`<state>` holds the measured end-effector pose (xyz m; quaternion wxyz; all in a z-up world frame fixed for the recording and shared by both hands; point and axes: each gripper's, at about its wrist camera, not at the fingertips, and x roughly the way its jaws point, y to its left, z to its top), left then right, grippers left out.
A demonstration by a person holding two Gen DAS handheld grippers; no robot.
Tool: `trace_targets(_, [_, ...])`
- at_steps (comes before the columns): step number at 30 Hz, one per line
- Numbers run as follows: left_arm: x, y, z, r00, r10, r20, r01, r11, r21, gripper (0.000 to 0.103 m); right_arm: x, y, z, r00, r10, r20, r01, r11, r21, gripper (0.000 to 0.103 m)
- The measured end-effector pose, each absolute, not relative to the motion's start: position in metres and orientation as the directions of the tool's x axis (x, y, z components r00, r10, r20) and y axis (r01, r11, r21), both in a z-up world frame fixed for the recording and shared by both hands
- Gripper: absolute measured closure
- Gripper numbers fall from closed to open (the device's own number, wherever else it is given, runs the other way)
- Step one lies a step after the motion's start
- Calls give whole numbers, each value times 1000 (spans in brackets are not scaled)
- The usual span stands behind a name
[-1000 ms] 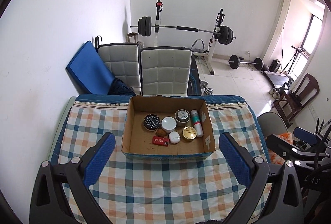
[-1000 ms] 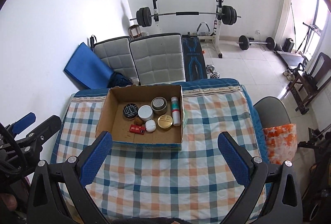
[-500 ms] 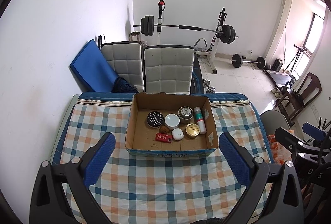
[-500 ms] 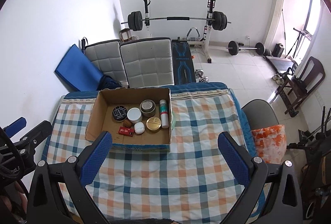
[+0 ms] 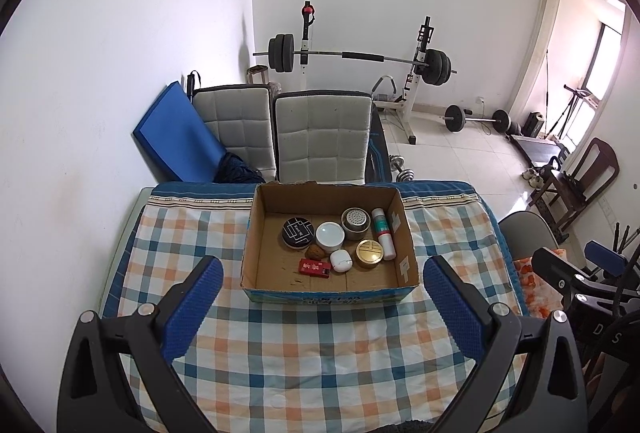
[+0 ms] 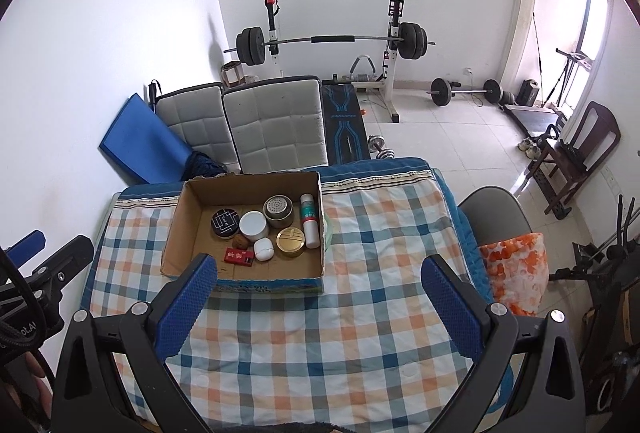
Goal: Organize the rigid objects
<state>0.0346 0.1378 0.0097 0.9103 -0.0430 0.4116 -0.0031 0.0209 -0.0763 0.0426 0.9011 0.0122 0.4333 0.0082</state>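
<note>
An open cardboard box [image 5: 408,245] [image 6: 176,229] stands on the checked tablecloth [image 5: 320,345] [image 6: 380,273]. Inside it lie a black round tin [image 5: 297,231] [image 6: 225,222], a white jar [image 5: 329,236] [image 6: 254,224], a metal shaker tin [image 5: 355,223] [image 6: 278,211], a gold tin [image 5: 369,253] [image 6: 291,241], a white-and-green tube [image 5: 383,233] [image 6: 310,220], a white case [image 5: 341,261] [image 6: 263,249], a brown nut [image 5: 315,253] [image 6: 241,244] and a red pack [image 5: 315,268] [image 6: 239,257]. My left gripper [image 5: 322,297] hangs open above the cloth, in front of the box. My right gripper [image 6: 320,293] is open too, nearer the box's right front corner. Both hold nothing.
Two grey padded chairs [image 5: 320,137] [image 6: 276,129] stand behind the table, with a blue mat [image 5: 176,137] against the wall. A barbell rack [image 5: 360,57] and loose weights [image 6: 464,91] sit further back. A grey chair with an orange-patterned bag [image 6: 516,265] is to the table's right.
Both grippers have drawn back and risen slightly, so the box looks a little smaller and farther. In the right view the box shifted left. Both jaws stay open and empty.
</note>
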Motion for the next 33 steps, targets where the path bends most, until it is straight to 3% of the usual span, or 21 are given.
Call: trace_targets(33, [40,136,21,673,-65,-736,10,997,-80,0,14,-82,53,646,-9,-764,29,1000,12,0])
